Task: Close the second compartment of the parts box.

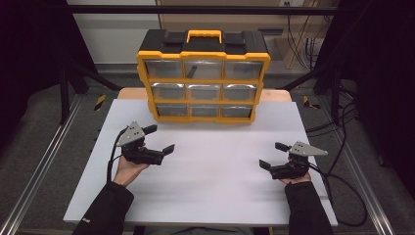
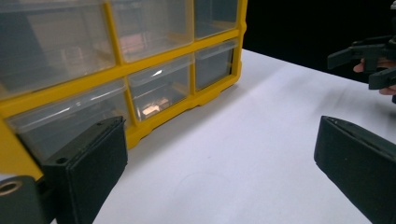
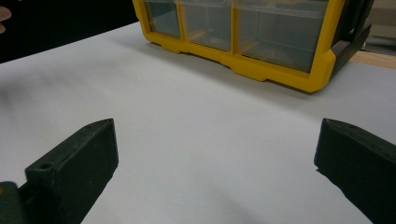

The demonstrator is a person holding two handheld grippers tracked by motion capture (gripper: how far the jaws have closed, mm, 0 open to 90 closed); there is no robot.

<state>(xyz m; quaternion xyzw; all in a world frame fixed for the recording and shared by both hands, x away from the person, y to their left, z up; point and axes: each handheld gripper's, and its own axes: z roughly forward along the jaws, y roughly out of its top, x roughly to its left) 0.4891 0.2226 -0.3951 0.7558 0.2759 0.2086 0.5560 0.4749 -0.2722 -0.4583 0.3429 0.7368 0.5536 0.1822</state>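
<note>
Both the left gripper (image 1: pixel 159 139) and the right gripper (image 1: pixel 274 155) are held wide open and empty before the yellow drawer organizer (image 1: pixel 203 78).

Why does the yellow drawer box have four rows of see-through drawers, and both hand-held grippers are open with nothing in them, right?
Not four rows. The yellow drawer box has three rows of see-through drawers, three in each, as the high view shows. The rest is right: the left hand-held gripper and the right hand-held gripper are both open with nothing in them.
</note>
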